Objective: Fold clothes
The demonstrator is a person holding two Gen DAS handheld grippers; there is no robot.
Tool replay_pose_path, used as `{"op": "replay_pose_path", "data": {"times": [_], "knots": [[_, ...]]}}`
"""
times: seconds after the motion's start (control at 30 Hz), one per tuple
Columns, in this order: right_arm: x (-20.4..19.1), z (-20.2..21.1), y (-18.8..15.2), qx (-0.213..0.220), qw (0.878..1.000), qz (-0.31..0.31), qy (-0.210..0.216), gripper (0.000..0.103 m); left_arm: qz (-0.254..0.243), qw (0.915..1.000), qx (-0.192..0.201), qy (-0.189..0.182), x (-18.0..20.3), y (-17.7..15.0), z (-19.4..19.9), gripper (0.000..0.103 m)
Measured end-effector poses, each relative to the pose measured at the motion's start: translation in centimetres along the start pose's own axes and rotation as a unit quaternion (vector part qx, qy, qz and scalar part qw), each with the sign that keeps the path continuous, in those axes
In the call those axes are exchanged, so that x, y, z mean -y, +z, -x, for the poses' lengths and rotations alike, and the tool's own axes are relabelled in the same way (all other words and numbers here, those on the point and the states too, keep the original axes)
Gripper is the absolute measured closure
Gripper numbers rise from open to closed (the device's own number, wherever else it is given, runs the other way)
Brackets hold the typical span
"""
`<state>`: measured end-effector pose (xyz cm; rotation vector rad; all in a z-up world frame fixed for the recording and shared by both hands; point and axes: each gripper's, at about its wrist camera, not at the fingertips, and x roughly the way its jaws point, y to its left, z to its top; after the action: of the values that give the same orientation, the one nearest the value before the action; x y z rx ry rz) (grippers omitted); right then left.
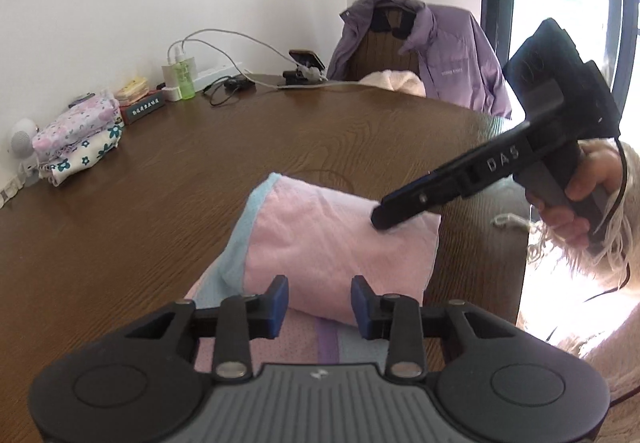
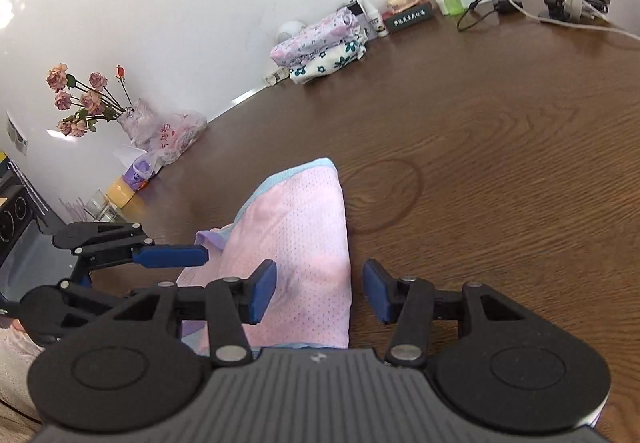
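two grippers over a folded pink garment on a wooden table

left gripper (image 1: 319, 305) spread apart and empty at the near edge; pink garment (image 1: 340, 243) lies folded mid-table; right gripper (image 2: 319, 291) likewise parted, fingertip resting on the fabric.

Dark wooden table (image 2: 500, 171) bears pink garment (image 2: 304, 243), folded floral clothes (image 2: 320, 47)

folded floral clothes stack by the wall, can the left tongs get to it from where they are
Probably yes. The left tongs are open and empty over the pink garment, and only bare brown table lies between them and the floral stack. It sits well off, so the arm would need a long stretch.
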<state>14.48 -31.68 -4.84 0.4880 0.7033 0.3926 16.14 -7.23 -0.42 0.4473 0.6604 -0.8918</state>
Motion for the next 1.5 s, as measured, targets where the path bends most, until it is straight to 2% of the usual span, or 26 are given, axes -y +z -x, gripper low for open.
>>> {"op": "replay_pose_path", "data": {"times": [0.03,0.3,0.37,0.47,0.5,0.53,0.57,0.6,0.67,0.73,0.77,0.83,0.9,1.0,1.07,1.13,1.23,1.27,1.33,1.43,1.5], "knots": [[0.1,-0.1,-0.1,0.002,1.0,-0.008,0.005,0.059,-0.003,1.0,-0.008,0.001,0.1,-0.3,-0.5,0.072],[0.7,-0.1,-0.6,0.016,0.998,-0.057,0.029,0.076,0.011,0.9999,-0.001,-0.008,-0.5,-0.9,-0.8,0.072],[0.8,0.1,-0.6,0.018,0.997,-0.067,0.031,0.089,0.017,0.9998,0.0,-0.008,-0.5,-0.8,-0.8,0.072],[1.0,0.3,-0.6,0.023,0.996,-0.082,0.035,0.092,0.027,0.9996,0.003,-0.004,-0.3,-0.6,-0.8,0.069],[0.6,0.6,-0.3,0.026,0.997,-0.068,0.027,0.092,0.032,0.9994,0.006,-0.007,-0.1,-0.4,-0.8,0.066],[-0.3,1.0,0.3,0.028,0.999,-0.035,0.004,0.092,0.036,0.9992,0.01,-0.012,0.0,-0.2,-0.8,0.059],[-1.3,1.5,0.9,0.031,0.999,0.002,-0.025,0.092,0.038,0.9991,0.015,-0.015,0.2,-0.1,-0.6,0.054],[-2.5,1.8,1.3,0.032,0.997,0.047,-0.06,0.092,0.037,0.999,0.02,-0.015,0.4,0.0,-0.4,0.054],[-5.1,2.2,1.7,0.032,0.98,0.144,-0.134,0.092,0.035,0.9989,0.028,-0.015,0.6,-0.1,0.1,0.054],[-8.0,2.5,1.8,0.033,0.949,0.241,-0.199,0.093,0.037,0.9988,0.028,-0.014,0.6,-0.4,0.5,0.056],[-9.4,2.2,1.1,0.031,0.934,0.286,-0.213,0.093,0.039,0.9988,0.027,-0.015,0.6,-0.6,0.7,0.058],[-12.1,1.5,-0.7,0.025,0.902,0.366,-0.226,0.093,0.042,0.9987,0.025,-0.015,0.7,-1.1,1.0,0.063],[-14.4,0.6,-2.5,0.015,0.87,0.435,-0.233,0.093,0.051,0.9982,0.028,-0.012,0.6,-1.7,1.5,0.063],[-16.4,-1.5,-5.2,-0.01,0.834,0.502,-0.228,0.093,0.066,0.9972,0.034,-0.003,0.1,-2.3,2.5,0.063],[-17.1,-2.7,-6.2,-0.026,0.826,0.519,-0.22,0.092,0.073,0.9965,0.04,0.004,-0.1,-2.7,3.3,0.063],[-17.4,-3.6,-6.7,-0.037,0.825,0.521,-0.215,0.092,0.082,0.9956,0.045,0.009,-0.4,-3.0,4.1,0.062],[-17.3,-4.4,-7.3,-0.051,0.835,0.51,-0.199,0.089,0.098,0.9937,0.053,0.012,-1.1,-3.3,4.9,0.06],[-17.1,-4.0,-7.1,-0.048,0.847,0.493,-0.191,0.084,0.103,0.9929,0.057,0.013,-1.3,-3.2,5.1,0.059],[-16.4,-2.4,-6.2,-0.03,0.881,0.441,-0.17,0.077,0.112,0.9915,0.066,0.015,-1.9,-2.9,5.3,0.058],[-15.3,-0.1,-4.7,-0.002,0.923,0.36,-0.137,0.077,0.117,0.99,0.078,0.01,-2.6,-1.8,5.0,0.058],[-14.4,1.4,-3.7,0.016,0.944,0.307,-0.122,0.075,0.123,0.9892,0.079,-0.002,-3.2,-0.7,4.2,0.057]]}}
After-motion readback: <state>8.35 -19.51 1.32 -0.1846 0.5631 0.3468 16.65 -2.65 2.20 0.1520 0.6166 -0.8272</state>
